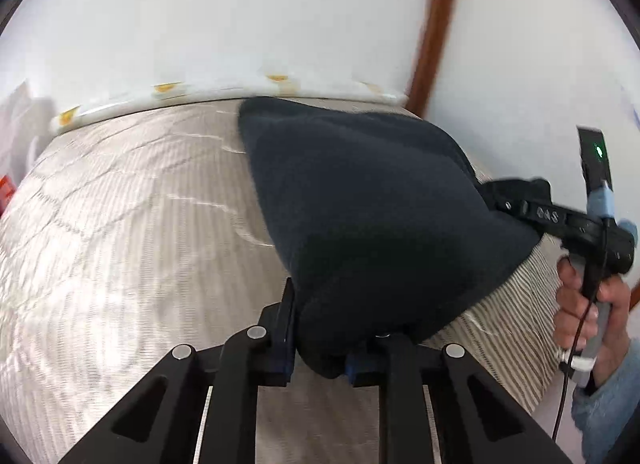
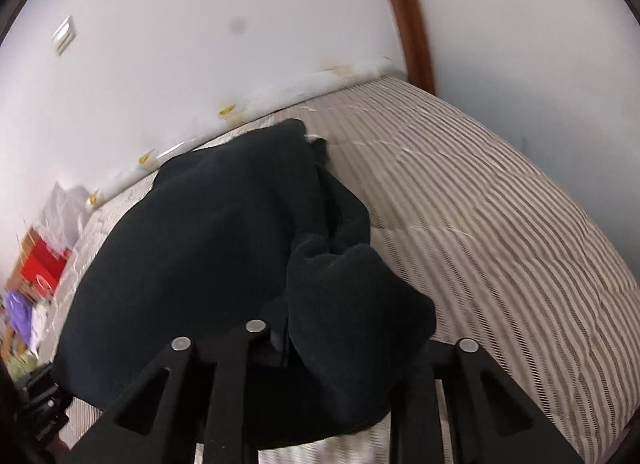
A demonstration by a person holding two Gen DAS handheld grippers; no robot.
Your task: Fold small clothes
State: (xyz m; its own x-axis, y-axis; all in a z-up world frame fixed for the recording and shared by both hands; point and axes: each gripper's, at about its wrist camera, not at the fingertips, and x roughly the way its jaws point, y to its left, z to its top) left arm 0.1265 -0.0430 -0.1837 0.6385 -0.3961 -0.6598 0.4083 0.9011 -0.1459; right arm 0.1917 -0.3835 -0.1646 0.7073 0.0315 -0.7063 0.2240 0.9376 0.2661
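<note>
The left tool [image 1: 320, 360] is clenching a bunched corner of the dark navy garment [image 1: 360, 199], with the cloth pinched between its two fingers at the 6 o'clock edge of the left wrist view. From there the garment is stretching up and away toward 12 o'clock, sagging over the striped bed [image 1: 132, 223]. At 3 o'clock in that view the right tool [image 1: 504, 203] is reaching into the cloth's far edge, a hand [image 1: 588, 312] in a blue sleeve [image 1: 608, 400] gripping its handle. In the right wrist view the garment [image 2: 208, 240] is lying heaped on the bed [image 2: 500, 223], a thick fold draping over the right tool [image 2: 316, 348] and hiding its fingertips; the tool appears to be grasping that fold. A white wall [image 2: 200, 43] is rising behind the bed at 12 o'clock.
</note>
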